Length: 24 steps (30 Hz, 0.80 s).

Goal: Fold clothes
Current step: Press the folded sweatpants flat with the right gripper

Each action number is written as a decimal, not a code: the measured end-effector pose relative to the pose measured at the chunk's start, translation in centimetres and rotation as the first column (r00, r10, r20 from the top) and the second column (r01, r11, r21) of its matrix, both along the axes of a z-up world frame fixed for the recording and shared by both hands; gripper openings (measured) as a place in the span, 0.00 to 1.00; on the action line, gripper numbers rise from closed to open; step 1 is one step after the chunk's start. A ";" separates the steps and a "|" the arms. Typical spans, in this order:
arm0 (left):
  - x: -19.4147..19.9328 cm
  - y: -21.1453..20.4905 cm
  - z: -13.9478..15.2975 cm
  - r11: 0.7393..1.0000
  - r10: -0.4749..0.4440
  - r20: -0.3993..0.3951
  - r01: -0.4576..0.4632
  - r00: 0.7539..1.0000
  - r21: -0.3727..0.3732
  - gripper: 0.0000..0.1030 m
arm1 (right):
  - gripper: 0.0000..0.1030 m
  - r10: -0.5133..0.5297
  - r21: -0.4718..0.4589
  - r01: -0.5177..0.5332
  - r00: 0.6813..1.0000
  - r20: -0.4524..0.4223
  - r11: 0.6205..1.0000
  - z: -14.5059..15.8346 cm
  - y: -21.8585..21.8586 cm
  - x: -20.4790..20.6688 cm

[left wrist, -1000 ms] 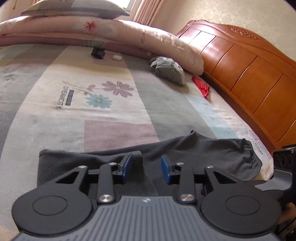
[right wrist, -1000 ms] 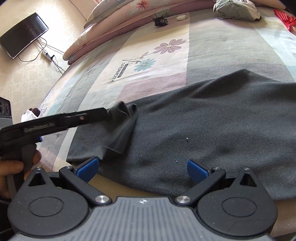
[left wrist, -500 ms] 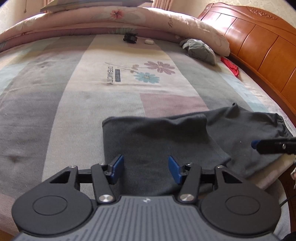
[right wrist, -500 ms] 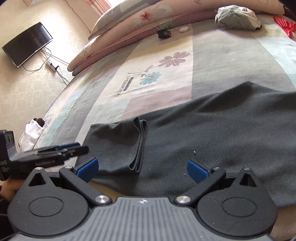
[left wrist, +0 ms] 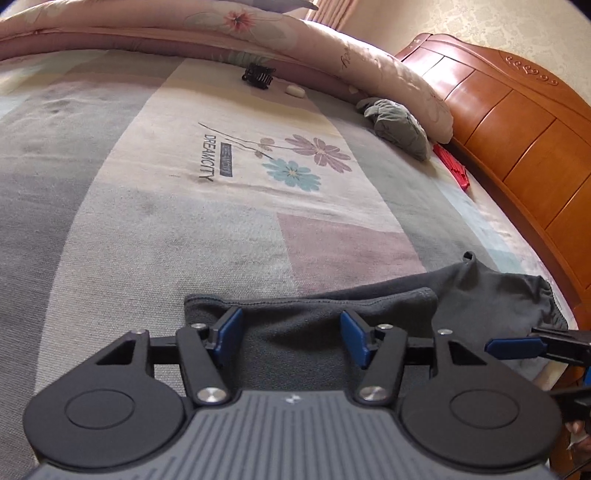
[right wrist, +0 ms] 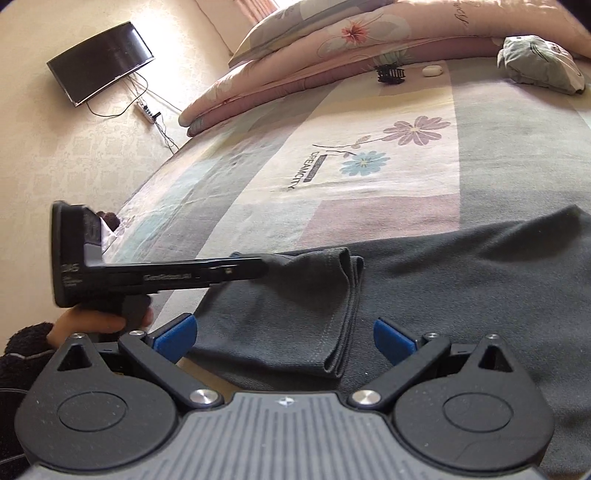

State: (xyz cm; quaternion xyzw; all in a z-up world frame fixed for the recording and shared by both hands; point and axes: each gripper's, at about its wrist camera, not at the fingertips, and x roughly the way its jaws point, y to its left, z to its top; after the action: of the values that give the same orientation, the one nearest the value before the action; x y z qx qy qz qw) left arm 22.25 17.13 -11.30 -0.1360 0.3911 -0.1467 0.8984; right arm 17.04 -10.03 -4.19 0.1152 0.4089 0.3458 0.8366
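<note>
A dark grey garment (left wrist: 314, 321) lies flat along the near edge of the bed sheet (left wrist: 166, 229). Its left end is folded over into a doubled flap (right wrist: 295, 314) resting on the rest of the cloth (right wrist: 480, 295). My left gripper (left wrist: 291, 330) sits low over that flap, its blue pads apart and still opening; cloth lies under and between them, unpinched. In the right wrist view the left gripper (right wrist: 255, 268) comes in from the left, its tips at the flap's far corner. My right gripper (right wrist: 284, 338) stands wide open just above the flap's folded edge, with nothing gripped.
A rolled floral quilt (left wrist: 221, 33) and a pillow line the far side. A black hair clip (left wrist: 258, 75), a small white object (left wrist: 294, 90), a grey cloth bundle (left wrist: 400, 127) and a red item (left wrist: 452, 168) lie near the wooden headboard (left wrist: 517, 129). A TV (right wrist: 101, 61) hangs on the wall.
My left gripper let go of the lifted cloth end, which now lies flat as a folded flap. Its jaws widened and it came down low at the flap's far corner.
</note>
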 end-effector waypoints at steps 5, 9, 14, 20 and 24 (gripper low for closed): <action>-2.5 1.3 1.7 0.998 0.056 0.042 -0.057 0.998 0.022 0.58 | 1.00 0.067 0.004 -0.067 0.997 0.048 0.998 0.6 1.6 0.5; -4.5 3.3 2.4 0.987 0.156 0.039 -0.157 0.987 0.036 0.61 | 1.00 0.129 0.015 -0.131 0.988 0.088 0.991 1.0 4.2 2.5; -5.8 4.5 2.4 0.975 0.221 0.022 -0.221 0.975 0.027 0.63 | 1.00 0.155 0.073 -0.159 0.986 0.063 0.985 -0.4 7.1 5.0; -5.6 4.1 2.2 0.975 0.216 0.001 -0.216 0.976 0.051 0.66 | 0.94 0.022 0.087 -0.018 0.999 -0.039 0.996 -3.6 5.1 6.6; -5.7 3.8 2.4 0.974 0.222 0.006 -0.222 0.975 0.050 0.67 | 0.98 -0.013 0.102 0.014 1.000 -0.009 0.995 -1.6 4.1 5.1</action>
State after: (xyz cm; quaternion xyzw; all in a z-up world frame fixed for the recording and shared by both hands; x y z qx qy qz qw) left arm 16.57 20.98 -8.90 -0.1562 0.3769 -0.0352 0.9123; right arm 22.15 -5.97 -5.75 0.1620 0.3933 0.3603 0.8302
